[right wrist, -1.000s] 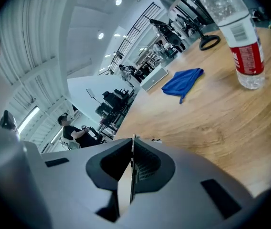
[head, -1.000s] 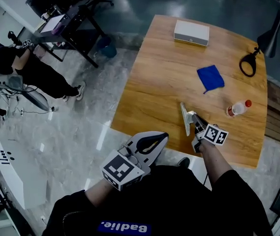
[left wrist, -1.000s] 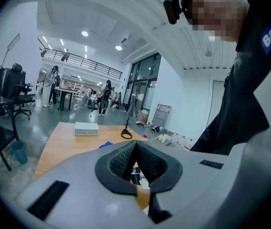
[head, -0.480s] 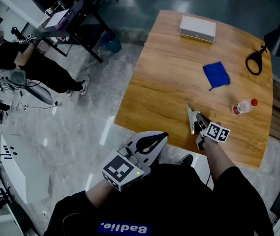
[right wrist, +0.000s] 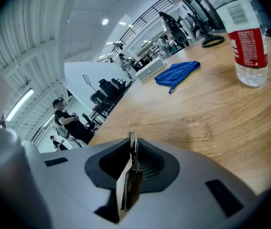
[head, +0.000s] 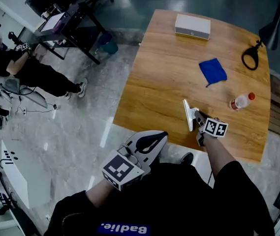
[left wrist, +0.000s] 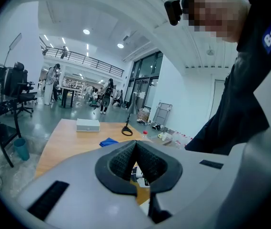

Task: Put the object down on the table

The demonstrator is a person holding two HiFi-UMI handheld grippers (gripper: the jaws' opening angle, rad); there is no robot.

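A thin grey flat plate (head: pixel 187 115) stands on edge over the wooden table (head: pixel 164 82), near its front edge. My right gripper (head: pixel 197 116) holds it from the near side. In the right gripper view the plate (right wrist: pixel 130 175) shows edge-on between the pads, low over the wood, and the jaws are opening around it. My left gripper (head: pixel 154 137) hangs off the table, close to my body, above the floor. Its jaws (left wrist: pixel 136 144) are shut with nothing between them.
On the table lie a blue cloth (head: pixel 212 71), a water bottle with a red cap (head: pixel 241 101), a white box (head: pixel 192 26) at the far edge and a black looped tool (head: pixel 250 58) at the far right. A person (head: pixel 26 68) sits by a desk at the left.
The right gripper and the plate stay at about the same spot near the table's front edge; the view has only shifted a little. The left gripper has not moved.
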